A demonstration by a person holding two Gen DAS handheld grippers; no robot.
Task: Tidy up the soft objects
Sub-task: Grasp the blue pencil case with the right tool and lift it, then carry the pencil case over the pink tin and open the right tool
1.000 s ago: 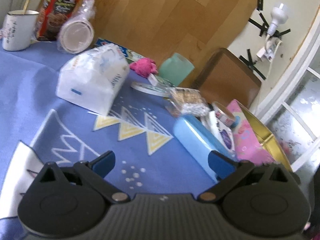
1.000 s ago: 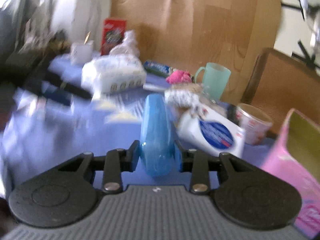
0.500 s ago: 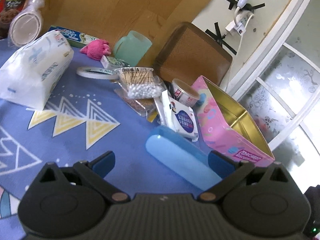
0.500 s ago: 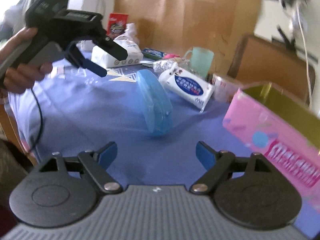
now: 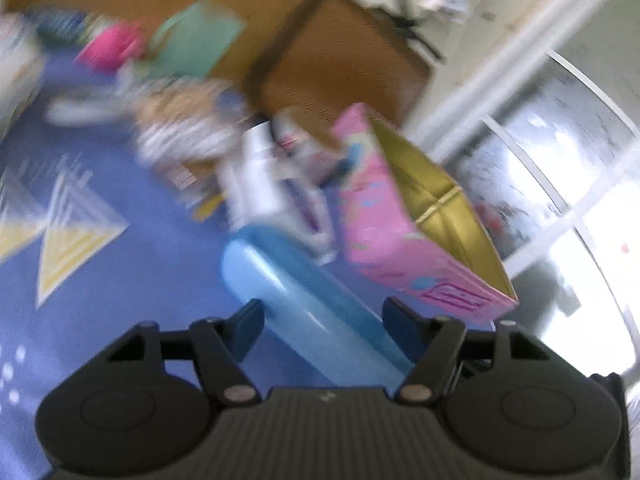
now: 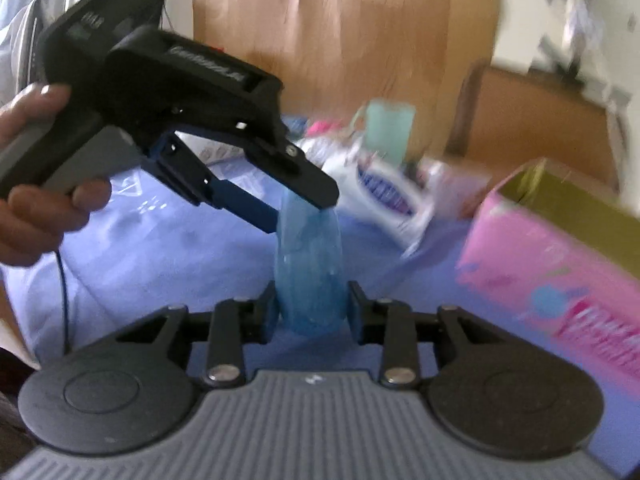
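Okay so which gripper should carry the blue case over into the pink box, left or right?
Probably right. The right gripper clamps one end of the blue case, beside the pink box; the left gripper only meets the far end.

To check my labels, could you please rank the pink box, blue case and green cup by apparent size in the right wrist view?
1. pink box, though it is nearest.
2. blue case.
3. green cup, farthest, so its true size is unsure.

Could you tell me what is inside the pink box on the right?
The pink box shows only its gold lining in the left wrist view. Its floor is hidden by the near wall, so contents cannot be ruled out.
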